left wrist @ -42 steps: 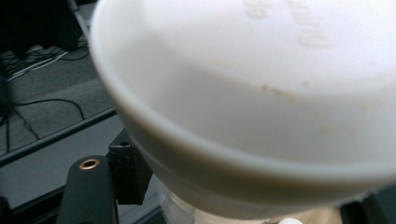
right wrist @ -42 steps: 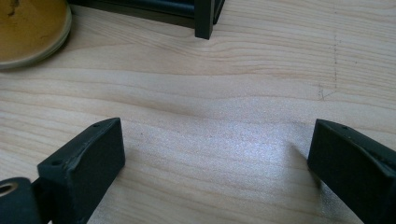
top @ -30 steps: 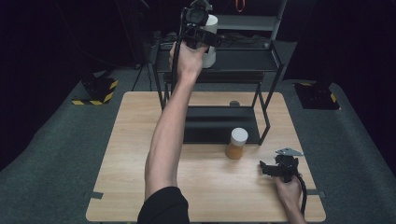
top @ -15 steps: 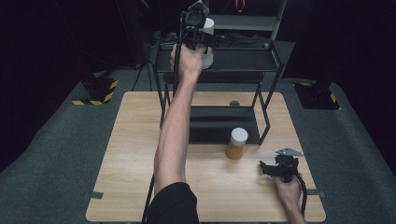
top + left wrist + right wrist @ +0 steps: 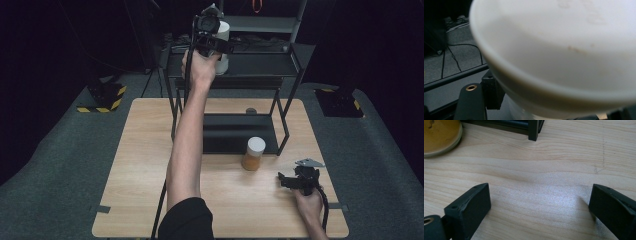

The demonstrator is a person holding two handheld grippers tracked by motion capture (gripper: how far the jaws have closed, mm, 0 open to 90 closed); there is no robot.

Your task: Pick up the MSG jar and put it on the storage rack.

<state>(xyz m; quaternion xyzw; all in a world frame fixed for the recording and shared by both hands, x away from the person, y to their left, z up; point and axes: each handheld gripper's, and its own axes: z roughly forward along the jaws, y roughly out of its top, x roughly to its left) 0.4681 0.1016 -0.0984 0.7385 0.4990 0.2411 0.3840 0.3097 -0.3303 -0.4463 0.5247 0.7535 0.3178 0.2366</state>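
A jar with a white lid (image 5: 223, 31) is at the top shelf of the black metal rack (image 5: 260, 65). My left gripper (image 5: 214, 44) is raised there and shut on it. In the left gripper view the white lid (image 5: 564, 50) looms close and blurred, with one black finger (image 5: 471, 100) beside it at lower left. An orange jar with a white lid (image 5: 253, 154) stands on the wooden table (image 5: 145, 150) in front of the rack. My right gripper (image 5: 286, 181) rests low at the table's front right, open, with bare wood between its jaws (image 5: 540, 202). The orange jar's base (image 5: 439, 135) sits far left of it.
The rack's lower shelf (image 5: 235, 132) lies just behind the orange jar, and one rack leg (image 5: 533, 130) stands ahead of my right gripper. Dark floor surrounds the table, with yellow-black striped blocks (image 5: 102, 97) at the far left.
My left arm has stretched a little farther up and back at the top shelf with the white-lidded jar. The right gripper has not moved.
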